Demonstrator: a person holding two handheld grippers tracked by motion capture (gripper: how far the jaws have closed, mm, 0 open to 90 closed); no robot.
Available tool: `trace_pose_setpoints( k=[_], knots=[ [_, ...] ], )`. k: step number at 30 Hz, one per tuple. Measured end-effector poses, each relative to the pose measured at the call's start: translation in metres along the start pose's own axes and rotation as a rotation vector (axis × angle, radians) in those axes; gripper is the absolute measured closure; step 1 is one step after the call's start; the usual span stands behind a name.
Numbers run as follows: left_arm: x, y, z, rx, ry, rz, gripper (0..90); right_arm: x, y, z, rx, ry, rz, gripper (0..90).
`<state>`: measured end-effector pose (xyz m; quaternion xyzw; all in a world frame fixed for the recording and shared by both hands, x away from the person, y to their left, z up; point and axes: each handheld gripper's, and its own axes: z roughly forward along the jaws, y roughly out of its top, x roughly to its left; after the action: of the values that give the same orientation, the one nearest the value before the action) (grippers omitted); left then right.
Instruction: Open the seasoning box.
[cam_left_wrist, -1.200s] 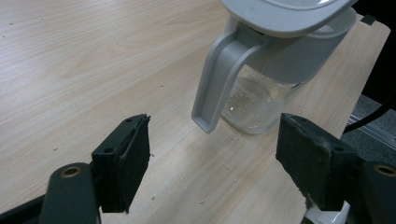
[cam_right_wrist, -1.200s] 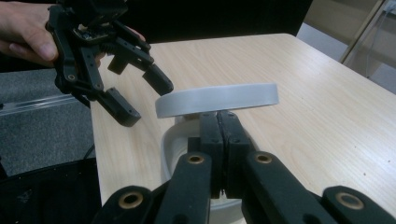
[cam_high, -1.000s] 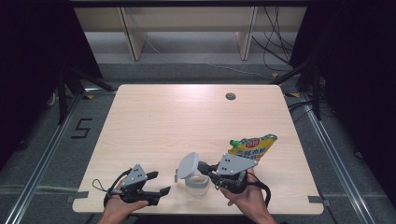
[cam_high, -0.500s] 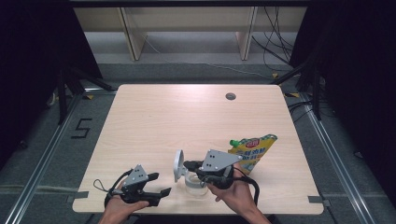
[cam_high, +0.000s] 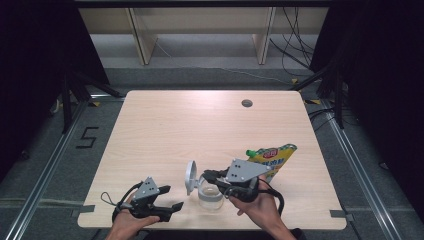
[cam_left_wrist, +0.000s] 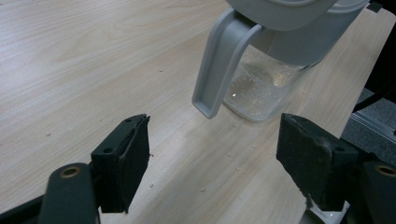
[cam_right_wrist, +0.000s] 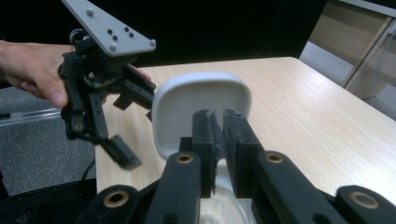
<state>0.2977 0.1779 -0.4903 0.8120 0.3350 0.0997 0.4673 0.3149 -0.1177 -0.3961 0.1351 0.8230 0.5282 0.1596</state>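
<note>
A clear glass jar (cam_high: 211, 196) stands near the table's front edge, its grey hinged lid (cam_high: 190, 176) swung up on its left side. My right gripper (cam_high: 207, 175) reaches over the jar's mouth from the right. Its jaws have just been opening a little, with a pale part of the lid (cam_right_wrist: 201, 100) still pinched low between the pads of the right gripper (cam_right_wrist: 218, 126). My left gripper (cam_high: 172, 210) rests on the table left of the jar, open and empty. In the left gripper view the jar (cam_left_wrist: 261, 88) and its lid (cam_left_wrist: 219, 60) sit just beyond my left gripper (cam_left_wrist: 215, 158).
A yellow and green refill pouch (cam_high: 272, 159) lies to the right of the jar, behind my right hand. A round cable hole (cam_high: 246, 103) is in the table (cam_high: 200, 130) at the far right. Shelving stands beyond the far edge.
My right gripper has moved left over the jar, and the lid has swung from a slant to standing upright. The left gripper has stayed put.
</note>
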Motion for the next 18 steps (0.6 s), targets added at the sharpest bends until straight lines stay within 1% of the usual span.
trace_pose_setpoints(
  k=[1,2,3,4,5,7,8,9,10,11,12,13,14,15,16,17,18],
  knots=[
    [0.0,0.0,0.0,0.0,0.0,0.0,24.9,-0.001,-0.003,-0.004,-0.004,-0.002,0.001,81.5],
    [-0.001,-0.001,0.0,-0.005,0.006,-0.029,24.8,-0.002,-0.007,-0.009,-0.002,-0.007,0.018,80.2],
    [-0.001,-0.001,0.0,-0.005,0.006,-0.029,24.8,-0.002,-0.007,-0.009,-0.002,-0.007,0.018,80.2],
    [0.0,0.0,0.0,-0.005,0.008,-0.027,24.7,-0.004,-0.014,-0.02,-0.005,-0.014,0.041,77.4],
    [-0.001,-0.001,0.001,-0.016,0.012,-0.035,24.6,-0.005,-0.017,-0.023,-0.021,-0.02,0.032,76.2],
    [0.0,-0.001,0.001,-0.015,0.009,-0.023,24.6,-0.007,-0.025,-0.034,-0.022,-0.021,0.047,74.1],
    [0.0,-0.001,0.001,-0.014,0.007,-0.017,24.6,-0.007,-0.03,-0.039,-0.034,-0.039,0.055,73.4],
    [0.001,-0.001,0.001,-0.011,0.002,-0.01,24.4,-0.009,-0.034,-0.045,-0.038,-0.041,0.058,73.0],
    [0.001,-0.001,0.001,-0.011,0.002,-0.01,23.7,-0.009,-0.034,-0.045,-0.038,-0.041,0.058,73.0],
    [0.001,-0.001,0.0,0.004,0.011,0.004,23.6,-0.012,-0.043,-0.058,-0.037,-0.075,0.05,71.8],
    [0.001,-0.001,0.001,0.001,0.006,0.002,23.6,-0.012,-0.046,-0.062,-0.035,-0.074,0.063,71.7],
    [-0.001,-0.001,0.001,-0.002,0.003,-0.024,23.6,-0.013,-0.05,-0.067,-0.042,-0.089,0.062,71.1],
    [-0.001,-0.001,0.001,-0.009,0.007,-0.025,23.6,-0.014,-0.054,-0.071,-0.046,-0.092,0.072,70.6],
    [-0.001,-0.001,0.001,-0.009,0.007,-0.025,23.6,-0.014,-0.054,-0.071,-0.046,-0.092,0.072,70.6],
    [0.0,-0.001,0.001,-0.006,0.009,-0.02,23.6,-0.016,-0.063,-0.08,-0.035,-0.104,0.093,68.4],
    [0.0,-0.001,0.001,-0.001,0.004,-0.021,23.6,-0.016,-0.066,-0.084,-0.024,-0.123,0.109,67.6],
    [0.002,-0.001,0.0,0.012,0.01,-0.007,23.6,-0.019,-0.07,-0.087,-0.022,-0.125,0.109,66.7]
  ],
)
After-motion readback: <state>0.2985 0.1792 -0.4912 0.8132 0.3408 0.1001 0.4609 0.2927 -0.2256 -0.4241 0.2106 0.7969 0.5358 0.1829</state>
